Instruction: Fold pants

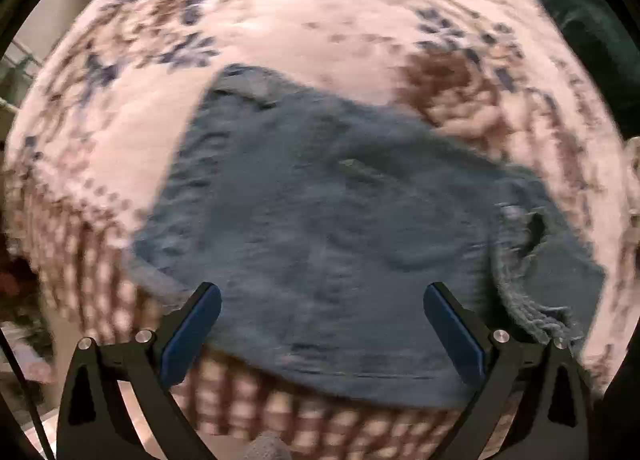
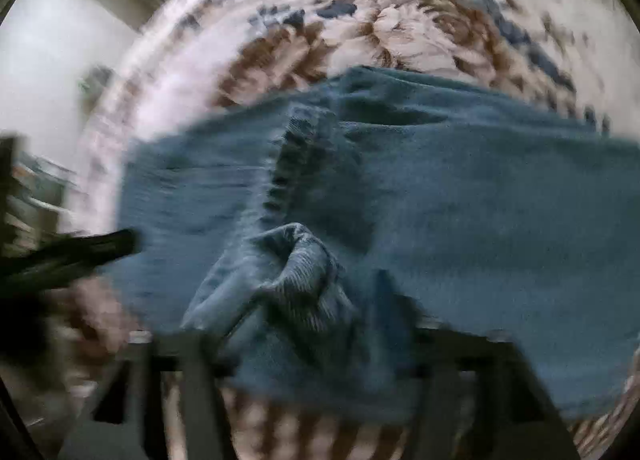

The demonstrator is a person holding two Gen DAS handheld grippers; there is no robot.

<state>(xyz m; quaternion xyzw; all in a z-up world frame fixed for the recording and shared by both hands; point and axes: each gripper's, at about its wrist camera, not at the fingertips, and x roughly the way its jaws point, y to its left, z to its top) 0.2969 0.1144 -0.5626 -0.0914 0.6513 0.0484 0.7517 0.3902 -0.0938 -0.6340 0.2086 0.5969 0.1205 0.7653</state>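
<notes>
Blue-grey pants (image 1: 320, 219) lie folded in a loose heap on a floral bedspread (image 1: 280, 27). My left gripper (image 1: 322, 324) is open just above the near edge of the pants, its blue pads (image 1: 192, 336) wide apart and holding nothing. In the right wrist view the pants (image 2: 440, 199) fill the middle, with a ribbed cuff (image 2: 296, 272) bunched near the bottom. My right gripper (image 2: 320, 372) is badly blurred at the bottom of that view, and its jaws cannot be made out. The left gripper shows as a dark blur at the left of the right wrist view (image 2: 72, 256).
The bedspread has a checked brown border (image 1: 320, 420) along its near edge. A pale wall (image 2: 52, 59) and furniture lie beyond the bed's left side. Dark fabric (image 1: 592, 27) lies at the far right of the bed.
</notes>
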